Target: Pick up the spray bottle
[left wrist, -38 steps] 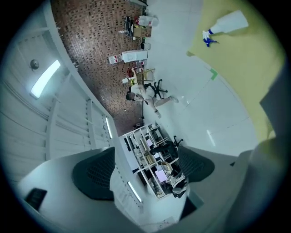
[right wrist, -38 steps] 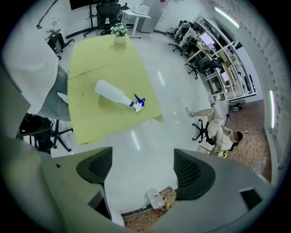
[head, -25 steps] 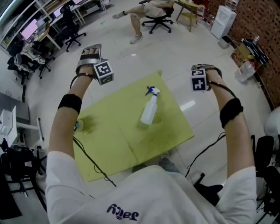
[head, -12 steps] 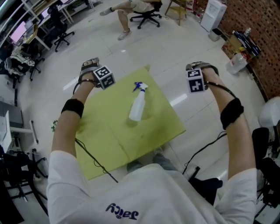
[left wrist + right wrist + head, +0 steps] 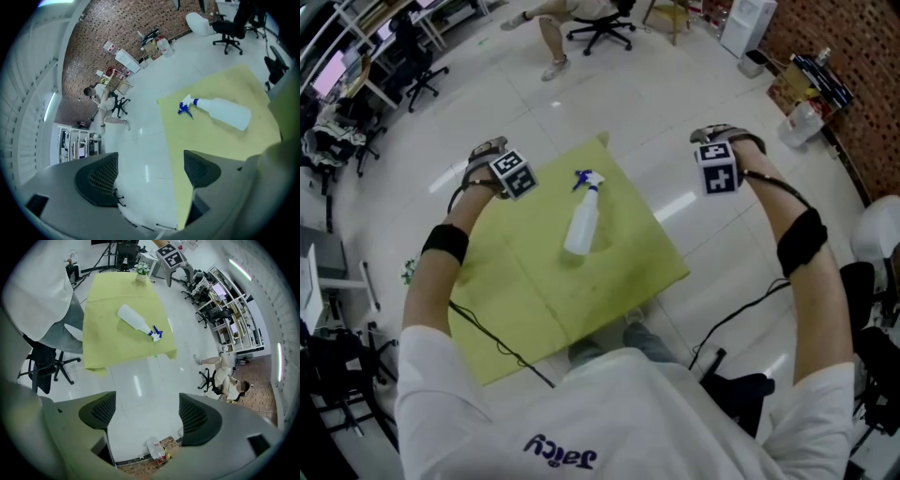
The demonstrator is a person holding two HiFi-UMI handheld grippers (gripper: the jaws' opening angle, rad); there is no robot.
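Observation:
A white spray bottle (image 5: 579, 225) with a blue nozzle lies on its side on the yellow-green table (image 5: 619, 272), nozzle toward the far corner. My left gripper (image 5: 486, 155) hovers over the table's far left edge, well left of the bottle, open and empty. My right gripper (image 5: 718, 138) is held off the table's right side over the floor, also open and empty. In the left gripper view the bottle (image 5: 225, 111) lies beyond and right of the open left gripper (image 5: 150, 173). In the right gripper view the bottle (image 5: 133, 319) lies far from the open right gripper (image 5: 147, 413).
A small potted plant (image 5: 140, 270) stands at the table's left edge. A black cable (image 5: 502, 342) trails over the near left side. A seated person (image 5: 567, 19) and office chairs are at the back, boxes (image 5: 806, 94) by the brick wall, a black chair (image 5: 862, 319) at right.
The head view has swung, so the table sits lower and more to the left. Both grippers drifted slightly and stay open. The bottle lies where it was on the table.

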